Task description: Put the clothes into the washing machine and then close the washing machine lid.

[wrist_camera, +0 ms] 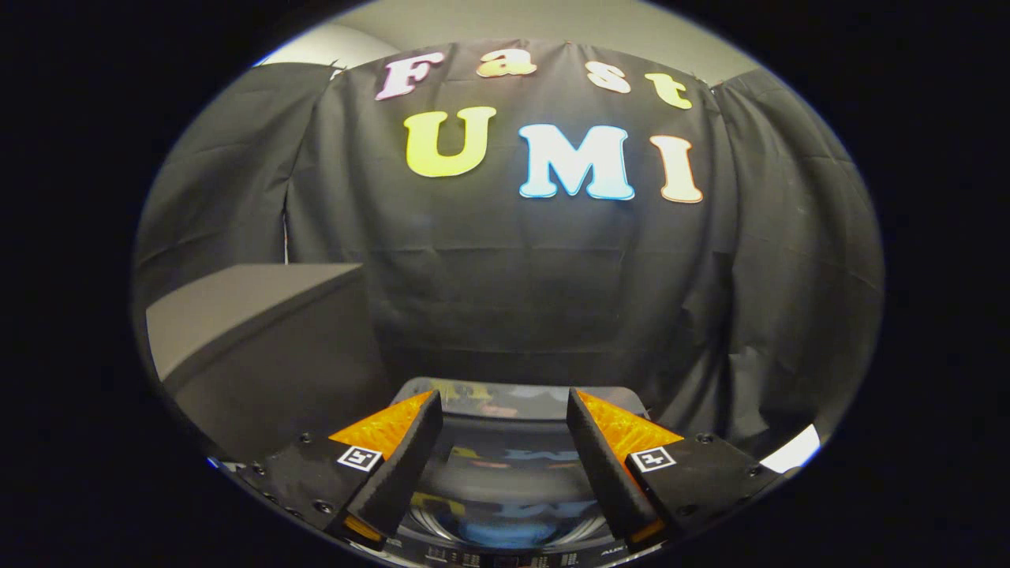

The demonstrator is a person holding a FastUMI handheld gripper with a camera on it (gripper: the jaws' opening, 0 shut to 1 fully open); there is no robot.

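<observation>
A: Gripper view is showing the gripper (pixel 503 442) hanging wide apart and carrying nothing, right over the washing machine (pixel 505 489)

B: Lid's looking shut to me: glossy glass lid (pixel 505 465) is reflecting the wall, so I'm judging the task nearly finished

A: Clothes? I'm not making them out through the glass, so what's sitting inside, I cannot tell
</observation>
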